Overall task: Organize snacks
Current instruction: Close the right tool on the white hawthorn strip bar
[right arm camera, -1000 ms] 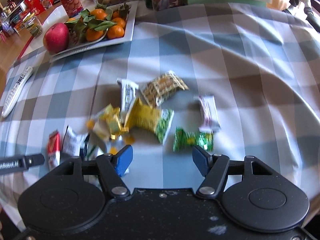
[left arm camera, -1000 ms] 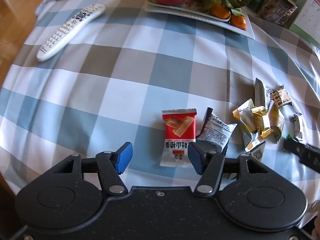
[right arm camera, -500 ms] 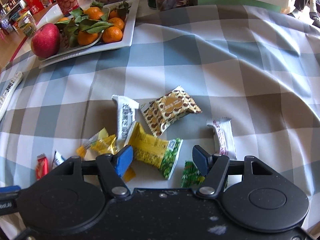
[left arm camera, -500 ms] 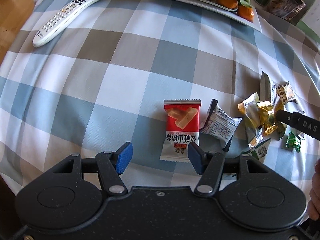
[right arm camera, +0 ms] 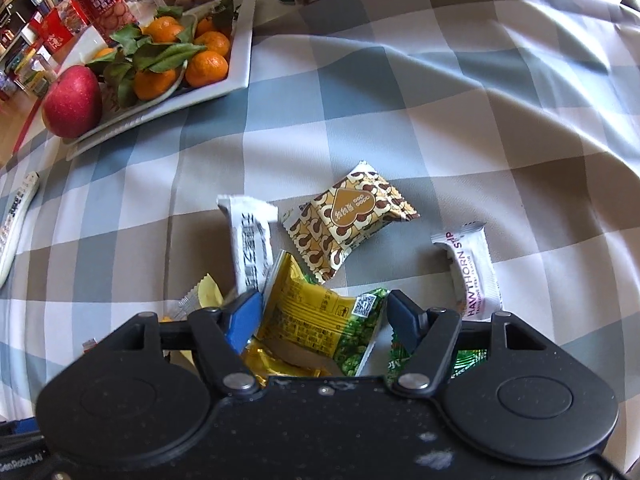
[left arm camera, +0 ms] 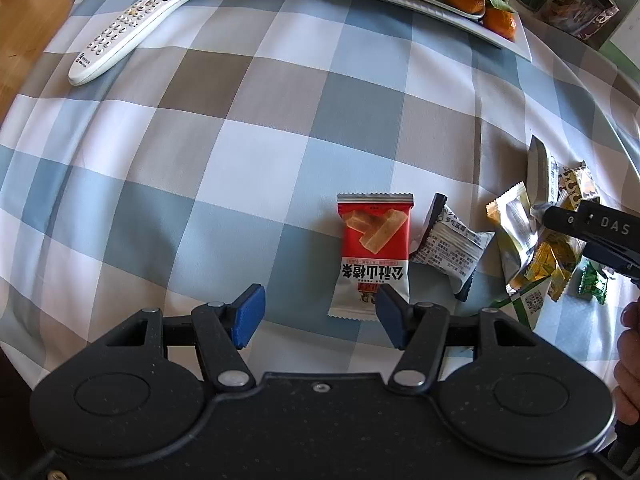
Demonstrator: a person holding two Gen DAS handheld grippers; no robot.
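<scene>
- The yellow-green packet lies in the snack pile on the checked tablecloth, below the brown heart-print packet.
- Its long axis runs across the right gripper, whose 2 fingers gape wide around it, gripping nothing.
- The left gripper, equally open and empty, hovers low beside the red packet.
</scene>
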